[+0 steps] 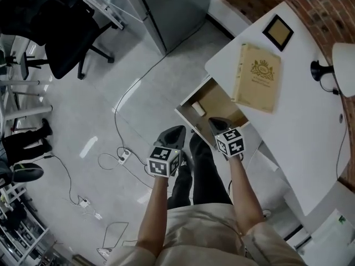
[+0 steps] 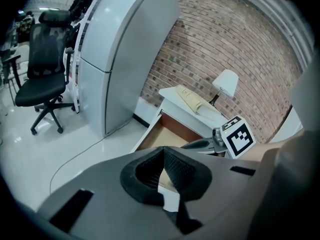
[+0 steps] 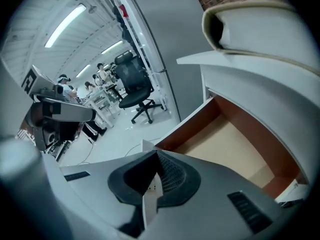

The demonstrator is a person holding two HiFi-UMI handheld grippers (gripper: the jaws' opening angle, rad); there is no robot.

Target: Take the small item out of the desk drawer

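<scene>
Left gripper (image 1: 176, 131) hovering beside open drawer (image 1: 193, 95), fingers pressing together, gripping nothing. Small white item (image 1: 198, 108) lying flat in drawer, long axis slanting upper-left to lower-right, sitting just beyond and between both fingertips, untouched. Right gripper (image 1: 215, 122) hovering over drawer, fingers pinching together, empty.

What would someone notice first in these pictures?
The open drawer in the white desk, with a small white item lying inside. A tan book lies on the desk top above it. The left gripper and right gripper hover before the drawer, jaws together.
</scene>
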